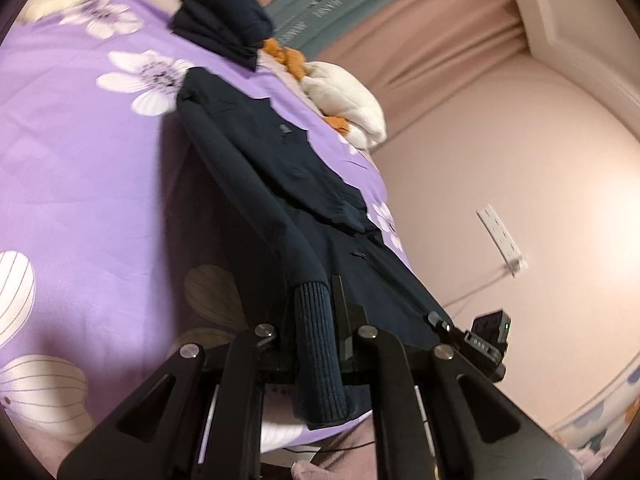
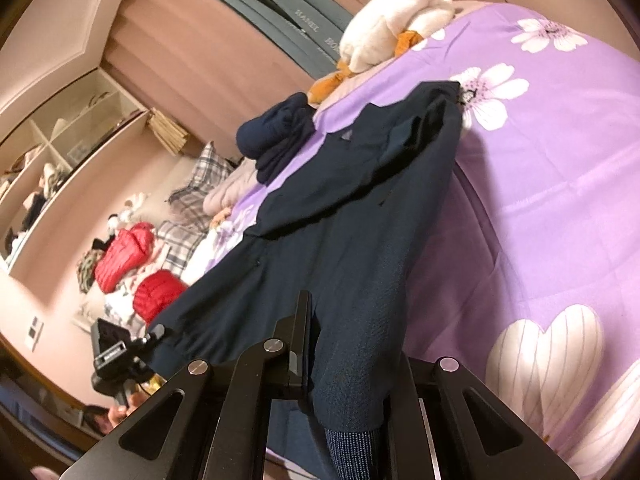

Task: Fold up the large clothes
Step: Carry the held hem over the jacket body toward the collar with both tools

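Observation:
A dark navy jacket point(image 1: 304, 184) lies stretched along the purple flowered bedspread point(image 1: 80, 160), its near end lifted off the bed. My left gripper point(image 1: 314, 304) is shut on a ribbed cuff point(image 1: 320, 360) at that near end. In the right wrist view the same jacket point(image 2: 340, 220) runs away from my right gripper point(image 2: 348, 320), which is shut on its near edge. Cloth drapes over and hides one finger. Each wrist view catches the other gripper at the jacket's edge: the right one point(image 1: 480, 340) and the left one point(image 2: 120, 356).
A folded dark navy garment point(image 1: 224, 20) sits at the far end of the bed, beside a white plush duck point(image 1: 344, 96). Beyond the bed are red puffer jackets point(image 2: 128, 256), plaid pillows point(image 2: 200, 184) and open shelves point(image 2: 72, 132). A wall socket point(image 1: 500, 236) is on the pink wall.

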`<state>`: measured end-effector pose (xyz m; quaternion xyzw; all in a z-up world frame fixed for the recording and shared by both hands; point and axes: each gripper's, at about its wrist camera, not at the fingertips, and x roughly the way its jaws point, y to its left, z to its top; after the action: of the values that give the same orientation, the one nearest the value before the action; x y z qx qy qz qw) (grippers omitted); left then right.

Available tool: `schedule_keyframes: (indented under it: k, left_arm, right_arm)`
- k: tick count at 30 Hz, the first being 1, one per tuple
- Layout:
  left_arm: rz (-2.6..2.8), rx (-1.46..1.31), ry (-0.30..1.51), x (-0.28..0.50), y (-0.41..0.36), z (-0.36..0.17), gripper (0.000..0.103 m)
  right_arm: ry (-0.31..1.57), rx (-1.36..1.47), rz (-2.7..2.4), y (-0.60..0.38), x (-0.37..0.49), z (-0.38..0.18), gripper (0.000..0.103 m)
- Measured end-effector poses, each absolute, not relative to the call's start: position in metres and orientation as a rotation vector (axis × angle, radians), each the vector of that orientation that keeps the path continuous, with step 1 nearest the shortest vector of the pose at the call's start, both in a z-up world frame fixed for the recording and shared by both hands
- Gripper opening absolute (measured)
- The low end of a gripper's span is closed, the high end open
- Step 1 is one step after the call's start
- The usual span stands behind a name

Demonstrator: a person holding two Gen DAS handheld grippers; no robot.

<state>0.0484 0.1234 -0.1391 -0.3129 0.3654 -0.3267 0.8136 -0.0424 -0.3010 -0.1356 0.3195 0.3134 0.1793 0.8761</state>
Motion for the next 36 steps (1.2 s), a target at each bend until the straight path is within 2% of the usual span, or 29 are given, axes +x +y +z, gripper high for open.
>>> schedule_keyframes:
  k: [13, 36]
  left_arm:
    - [-0.787, -0.776, 0.738, 0.013, 0.129, -0.127, 0.009]
    - [-0.895, -0.768, 0.653, -0.03, 0.12, -0.086, 0.009]
  right_arm:
    - [0.609, 0.653, 0.407, -0.309, -0.064, -0.116, 0.012]
    - [0.475, 0.633, 0.464, -0.319, -0.104, -0.092, 0.012]
